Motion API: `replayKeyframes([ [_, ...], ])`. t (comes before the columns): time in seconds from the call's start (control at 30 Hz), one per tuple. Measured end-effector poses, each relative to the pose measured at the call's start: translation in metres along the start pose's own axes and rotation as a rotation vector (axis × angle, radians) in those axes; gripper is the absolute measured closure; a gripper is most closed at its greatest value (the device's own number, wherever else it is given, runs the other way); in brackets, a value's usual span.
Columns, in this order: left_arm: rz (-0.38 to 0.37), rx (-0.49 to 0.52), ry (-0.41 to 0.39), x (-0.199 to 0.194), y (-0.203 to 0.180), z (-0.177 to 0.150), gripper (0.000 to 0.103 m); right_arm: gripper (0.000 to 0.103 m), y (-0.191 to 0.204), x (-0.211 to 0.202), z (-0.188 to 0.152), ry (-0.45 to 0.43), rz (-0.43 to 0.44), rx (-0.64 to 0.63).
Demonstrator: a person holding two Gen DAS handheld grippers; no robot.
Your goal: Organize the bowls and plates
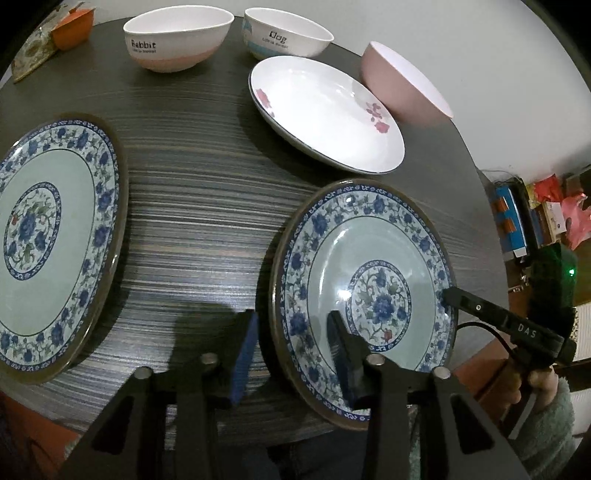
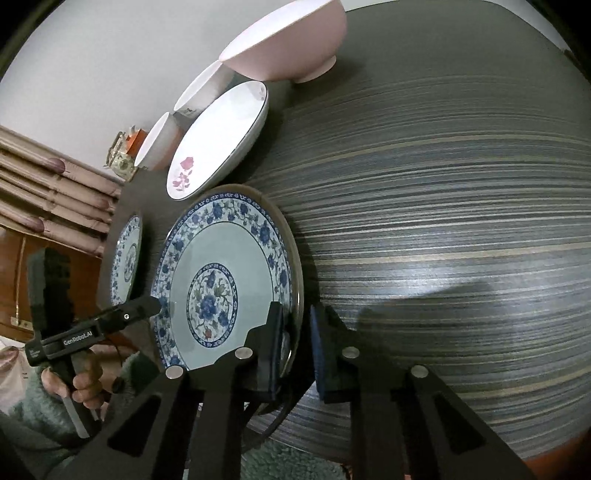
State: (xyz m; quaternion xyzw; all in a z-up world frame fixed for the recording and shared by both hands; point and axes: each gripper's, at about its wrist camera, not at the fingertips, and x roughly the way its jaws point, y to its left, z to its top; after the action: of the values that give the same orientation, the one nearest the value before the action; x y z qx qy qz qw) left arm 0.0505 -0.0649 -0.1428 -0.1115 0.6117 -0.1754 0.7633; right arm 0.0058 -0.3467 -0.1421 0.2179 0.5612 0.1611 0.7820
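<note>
A blue floral plate point(image 1: 369, 280) lies at the table's near edge, also in the right wrist view point(image 2: 225, 280). My left gripper point(image 1: 291, 354) is open, its jaws straddling the plate's left rim. My right gripper point(image 2: 295, 347) is open, its jaws straddling the opposite rim. A second blue floral plate point(image 1: 51, 236) lies to the left. A white plate with pink flowers point(image 1: 321, 110) lies behind. A "Rabbit" bowl point(image 1: 173, 37), a "Dog" bowl point(image 1: 284, 35) and a pink bowl point(image 1: 402, 85) stand at the back.
The dark striped table point(image 1: 199, 206) ends just below the grippers. An orange box and a patterned packet point(image 1: 55, 33) sit at the back left. Boxes and bags point(image 1: 546, 218) clutter the floor to the right.
</note>
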Motion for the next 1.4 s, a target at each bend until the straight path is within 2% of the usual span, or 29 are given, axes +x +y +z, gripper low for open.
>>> replayKeyframes([
  [0.27,0.004,-0.002,0.032,0.007,0.0,0.003,0.082,0.088,-0.001,0.005,0.003,0.008,0.016,0.013],
  [0.8,0.009,0.003,0.012,0.003,0.001,-0.002,0.082,0.09,0.012,0.006,-0.002,0.007,-0.038,-0.009],
  [1.07,0.004,-0.02,-0.031,-0.013,0.007,-0.001,0.083,0.09,0.029,0.002,-0.003,-0.004,-0.047,-0.029],
  [1.4,0.025,-0.057,-0.098,-0.045,0.029,0.003,0.083,0.09,0.069,0.005,0.005,-0.02,-0.034,-0.083],
])
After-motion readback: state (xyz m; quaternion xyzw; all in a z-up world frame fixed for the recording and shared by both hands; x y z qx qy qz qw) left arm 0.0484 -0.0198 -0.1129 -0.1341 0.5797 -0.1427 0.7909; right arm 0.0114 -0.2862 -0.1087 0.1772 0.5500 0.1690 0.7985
